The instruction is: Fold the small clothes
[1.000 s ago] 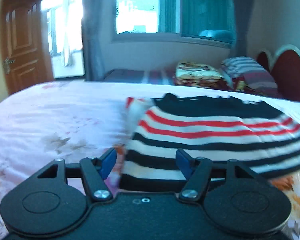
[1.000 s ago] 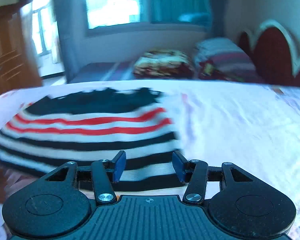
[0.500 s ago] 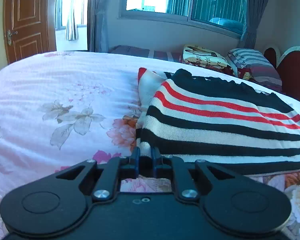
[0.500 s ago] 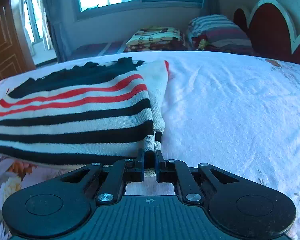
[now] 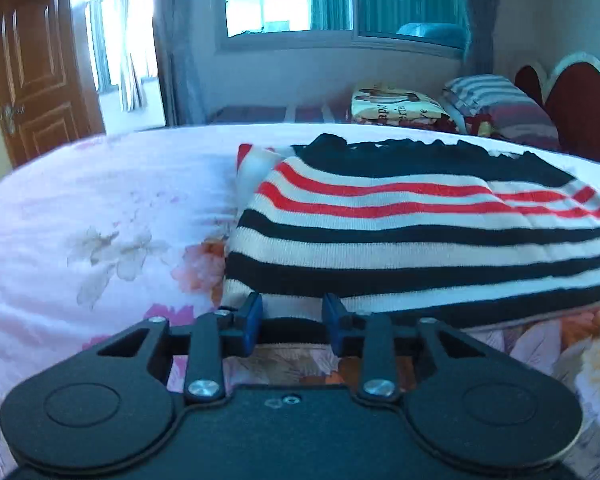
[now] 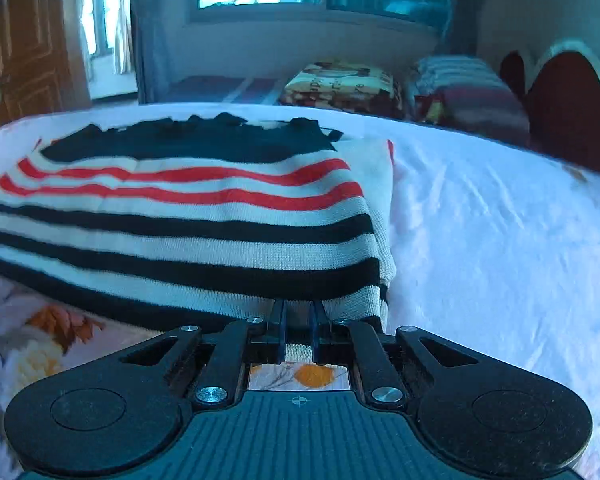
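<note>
A knit sweater (image 5: 400, 232) with black, cream and red stripes lies folded on the bed; it also shows in the right wrist view (image 6: 188, 220). My left gripper (image 5: 292, 320) is open, its blue pads (image 5: 252, 318) on either side of the sweater's near left hem, which lies between the jaws. My right gripper (image 6: 298, 320) is shut on the sweater's near right corner, with cream knit showing between the fingers.
The bed has a floral sheet (image 5: 80, 240) on the left and a white sheet (image 6: 500, 240) on the right. Folded blankets and pillows (image 5: 440, 108) lie at the far end by a red headboard (image 5: 580, 104). A wooden door (image 5: 32, 68) stands at far left.
My left gripper, shut on the hem half a second ago, has opened. My right gripper stays shut on the corner. Both views have shifted slightly.
</note>
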Motion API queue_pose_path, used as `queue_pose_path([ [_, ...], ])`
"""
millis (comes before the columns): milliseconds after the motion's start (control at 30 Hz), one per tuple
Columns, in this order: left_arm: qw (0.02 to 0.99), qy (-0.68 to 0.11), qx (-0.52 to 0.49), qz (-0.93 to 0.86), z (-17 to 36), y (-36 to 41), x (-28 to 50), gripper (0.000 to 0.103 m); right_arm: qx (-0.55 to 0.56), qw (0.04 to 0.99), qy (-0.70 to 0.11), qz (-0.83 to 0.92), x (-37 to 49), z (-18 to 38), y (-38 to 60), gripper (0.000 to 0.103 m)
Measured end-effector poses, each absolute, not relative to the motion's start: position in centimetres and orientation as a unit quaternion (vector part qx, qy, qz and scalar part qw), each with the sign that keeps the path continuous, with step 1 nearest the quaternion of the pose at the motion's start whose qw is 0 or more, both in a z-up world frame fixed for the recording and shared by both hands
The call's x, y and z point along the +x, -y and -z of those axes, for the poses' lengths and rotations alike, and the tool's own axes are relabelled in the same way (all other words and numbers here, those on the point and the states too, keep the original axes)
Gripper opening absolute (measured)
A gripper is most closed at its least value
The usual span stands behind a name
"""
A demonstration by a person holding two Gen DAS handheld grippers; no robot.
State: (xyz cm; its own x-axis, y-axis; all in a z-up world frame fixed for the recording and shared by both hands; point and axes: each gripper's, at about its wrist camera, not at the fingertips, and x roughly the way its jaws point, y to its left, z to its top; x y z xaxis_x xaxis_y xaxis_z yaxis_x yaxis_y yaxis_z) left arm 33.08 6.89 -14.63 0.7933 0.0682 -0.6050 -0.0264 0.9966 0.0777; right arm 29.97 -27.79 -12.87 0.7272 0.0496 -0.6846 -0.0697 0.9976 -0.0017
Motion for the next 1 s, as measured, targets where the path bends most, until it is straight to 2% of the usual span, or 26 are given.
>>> queue_pose_path([
  [133,0.941,-0.337,0.01,-0.021,13.5,-7.5,33.2,0.035,0.003,0.925,-0.379,-0.031,30.3,12.4,28.2,0.009],
  [200,0.943,-0.333,0.006,-0.023,12.7,-7.6,32.4,0.045,0.018,0.93,-0.365,-0.028,29.6,11.6,28.6,0.009],
  [233,0.943,-0.331,0.011,-0.029,12.4,-7.5,32.0,0.062,0.019,0.933,-0.359,-0.03,29.3,11.3,28.5,0.009],
  [267,0.945,-0.325,0.017,-0.033,12.2,-7.4,31.5,0.074,0.02,0.933,-0.359,-0.033,29.2,11.1,28.4,0.009],
  [400,0.944,-0.328,0.01,-0.027,12.0,-7.5,30.5,0.073,0.018,0.934,-0.354,-0.045,28.6,10.6,27.5,0.01],
  [667,0.937,-0.345,-0.05,-0.022,12.2,-8.1,30.3,0.061,0.04,0.937,-0.343,-0.057,28.8,9.7,26.5,0.01],
  [833,0.936,-0.349,-0.053,-0.02,12.8,-7.6,30.5,0.061,0.036,0.939,-0.336,-0.065,29.7,9.3,25.7,0.01],
  [967,0.917,-0.356,-0.178,-0.016,14.1,-9.1,30.9,0.062,0.052,0.938,-0.336,-0.071,31.0,9.3,25.0,0.01],
  [1000,0.915,-0.348,-0.205,-0.016,14.2,-9.5,30.9,0.062,0.057,0.937,-0.336,-0.073,31.4,9.3,24.8,0.018],
])
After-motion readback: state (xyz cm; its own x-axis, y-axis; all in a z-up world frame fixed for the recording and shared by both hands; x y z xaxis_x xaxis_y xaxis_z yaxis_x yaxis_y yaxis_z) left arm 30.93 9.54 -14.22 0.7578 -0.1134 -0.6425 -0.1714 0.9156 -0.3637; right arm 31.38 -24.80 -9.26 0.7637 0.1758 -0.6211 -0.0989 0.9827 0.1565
